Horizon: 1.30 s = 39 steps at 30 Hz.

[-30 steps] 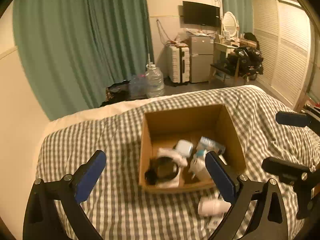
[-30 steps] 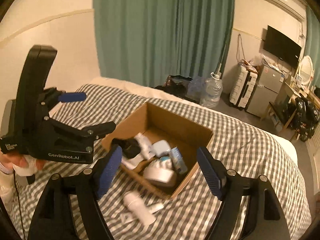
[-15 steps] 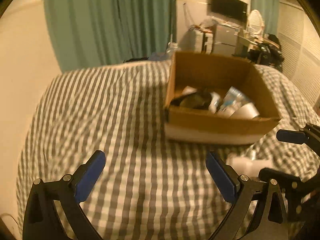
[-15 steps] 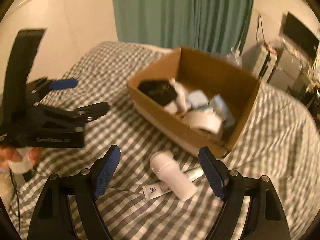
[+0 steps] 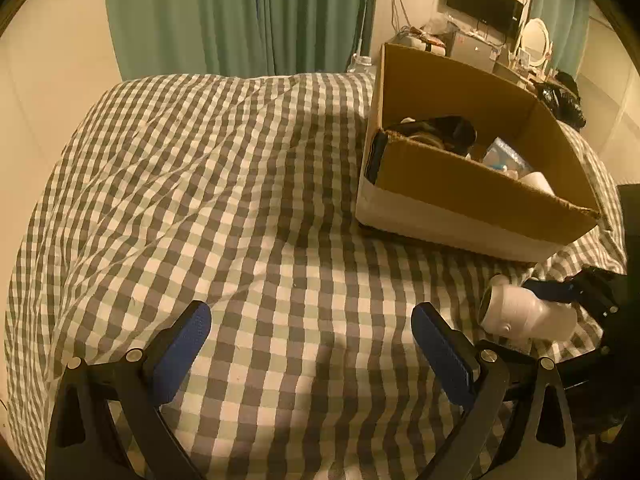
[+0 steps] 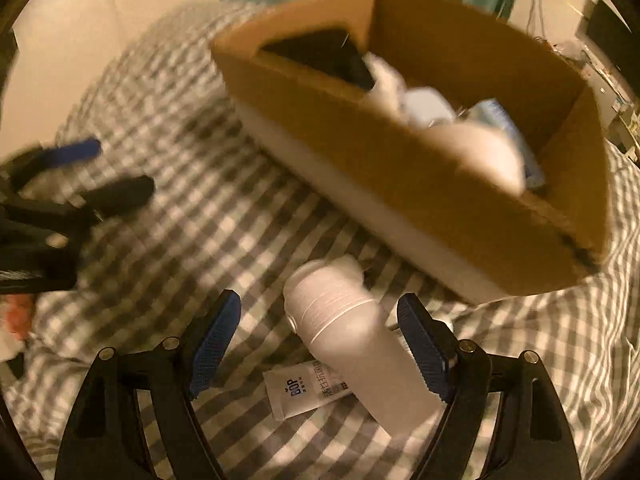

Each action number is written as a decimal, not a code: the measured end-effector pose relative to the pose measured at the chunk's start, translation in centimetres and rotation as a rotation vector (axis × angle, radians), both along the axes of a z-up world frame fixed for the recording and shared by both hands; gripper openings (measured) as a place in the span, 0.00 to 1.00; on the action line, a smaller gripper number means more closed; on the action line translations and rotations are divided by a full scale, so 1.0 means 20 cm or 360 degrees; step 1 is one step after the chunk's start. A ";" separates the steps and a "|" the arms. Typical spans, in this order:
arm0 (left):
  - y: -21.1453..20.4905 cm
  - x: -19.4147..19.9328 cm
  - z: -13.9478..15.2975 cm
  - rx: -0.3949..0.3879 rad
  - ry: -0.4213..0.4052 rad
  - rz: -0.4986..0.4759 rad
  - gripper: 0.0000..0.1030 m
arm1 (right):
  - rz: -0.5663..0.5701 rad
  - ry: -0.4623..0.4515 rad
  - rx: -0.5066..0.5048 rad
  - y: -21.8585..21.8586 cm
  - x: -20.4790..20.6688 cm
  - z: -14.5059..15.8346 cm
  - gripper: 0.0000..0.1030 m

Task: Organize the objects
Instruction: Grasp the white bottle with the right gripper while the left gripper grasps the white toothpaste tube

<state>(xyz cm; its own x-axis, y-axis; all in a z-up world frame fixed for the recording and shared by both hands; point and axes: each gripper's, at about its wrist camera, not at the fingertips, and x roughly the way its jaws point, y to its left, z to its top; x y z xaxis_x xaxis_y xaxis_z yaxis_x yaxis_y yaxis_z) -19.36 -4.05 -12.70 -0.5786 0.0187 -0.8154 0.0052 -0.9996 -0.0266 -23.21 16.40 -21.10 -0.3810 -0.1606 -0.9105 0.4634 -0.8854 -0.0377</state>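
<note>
Sideways — white bottle (image 6: pixel 352 344) (cap boxward)

Matt corrugated cardboard box (image 5: pixel 472 184); smooth white plastic bottle (image 6: pixel 352 336); soft checked cloth bedcover (image 5: pixel 224 184); glossy tube (image 6: pixel 298 390).

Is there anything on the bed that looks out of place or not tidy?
Yes. A white bottle lies on its side on the blanket, outside the box, and a tube lies flat partly under it. The other items are already in the box. The open right gripper is around the bottle.
</note>
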 end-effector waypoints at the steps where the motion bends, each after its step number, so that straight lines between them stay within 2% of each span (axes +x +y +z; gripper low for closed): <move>1: 0.00 0.00 0.00 -0.0006 -0.0004 0.0004 1.00 | 0.0000 -0.0021 0.0037 -0.01 -0.01 -0.03 0.65; 2: 0.00 0.00 -0.01 -0.0011 -0.0008 0.0006 1.00 | 0.0001 -0.0048 0.0058 -0.01 -0.01 -0.05 0.57; 3: 0.00 0.00 -0.01 -0.0017 -0.0010 0.0008 1.00 | 0.0002 -0.0067 0.0062 -0.01 -0.01 -0.07 0.44; 5: 0.01 0.00 -0.03 -0.0040 -0.0018 0.0011 1.00 | -0.0013 -0.0072 0.0059 0.00 -0.01 -0.07 0.43; 7: 0.02 0.00 -0.04 -0.0061 -0.0026 0.0005 1.00 | -0.0029 -0.0018 0.0061 0.02 0.01 -0.04 0.43; 11: 0.09 0.01 -0.03 -0.0117 -0.0005 -0.0055 1.00 | -0.0040 0.0067 0.0009 0.07 0.07 0.08 0.43; 13: 0.14 0.02 -0.01 -0.0102 0.0003 -0.0114 1.00 | -0.0038 0.0096 0.0000 0.11 0.11 0.15 0.43; 17: 0.30 0.03 0.02 -0.0032 0.0015 -0.0244 1.00 | -0.0060 0.0164 0.0055 0.21 0.19 0.26 0.43; 19: 0.40 0.03 0.02 -0.0039 0.0016 -0.0304 1.00 | -0.0112 0.0212 0.0085 0.28 0.21 0.30 0.43; 22: 0.54 0.02 -0.02 -0.0032 0.0000 -0.0392 1.00 | -0.0189 0.0239 0.0067 0.39 0.20 0.36 0.43; 25: 0.66 0.00 -0.09 -0.0042 -0.0049 -0.0448 0.99 | -0.0261 0.0245 0.0055 0.48 0.18 0.35 0.43; 27: 0.74 -0.02 -0.13 -0.0056 -0.0091 -0.0489 0.93 | -0.0292 0.0238 0.0029 0.51 0.16 0.33 0.43; 30: 0.85 -0.04 -0.21 -0.0096 -0.0148 -0.0579 0.75 | -0.0316 0.0226 0.0002 0.56 0.15 0.31 0.43; 31: 0.87 -0.04 -0.22 -0.0100 -0.0163 -0.0605 0.66 | -0.0322 0.0216 -0.0006 0.58 0.15 0.31 0.43; 33: 0.90 -0.05 -0.25 -0.0091 -0.0181 -0.0637 0.58 | -0.0333 0.0190 -0.0041 0.60 0.14 0.30 0.43; 34: 0.90 -0.05 -0.26 -0.0084 -0.0182 -0.0652 0.48 | -0.0334 0.0181 -0.0048 0.60 0.13 0.29 0.43; 35: 0.91 -0.05 -0.26 -0.0071 -0.0181 -0.0672 0.32 | -0.0333 0.0175 -0.0048 0.60 0.13 0.28 0.43; 39: 0.89 -0.02 -0.22 -0.0075 -0.0153 -0.0684 0.27 | -0.0326 0.0168 -0.0056 0.60 0.13 0.27 0.43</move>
<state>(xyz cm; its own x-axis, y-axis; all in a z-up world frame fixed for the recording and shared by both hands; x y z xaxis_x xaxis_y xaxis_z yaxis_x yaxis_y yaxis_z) -19.86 13.75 -17.12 -0.4482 0.2024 -0.8707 -0.4111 -0.9116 -0.0003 -20.67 28.46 -15.72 -0.5019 -0.1009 -0.8590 0.2688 -0.9622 -0.0440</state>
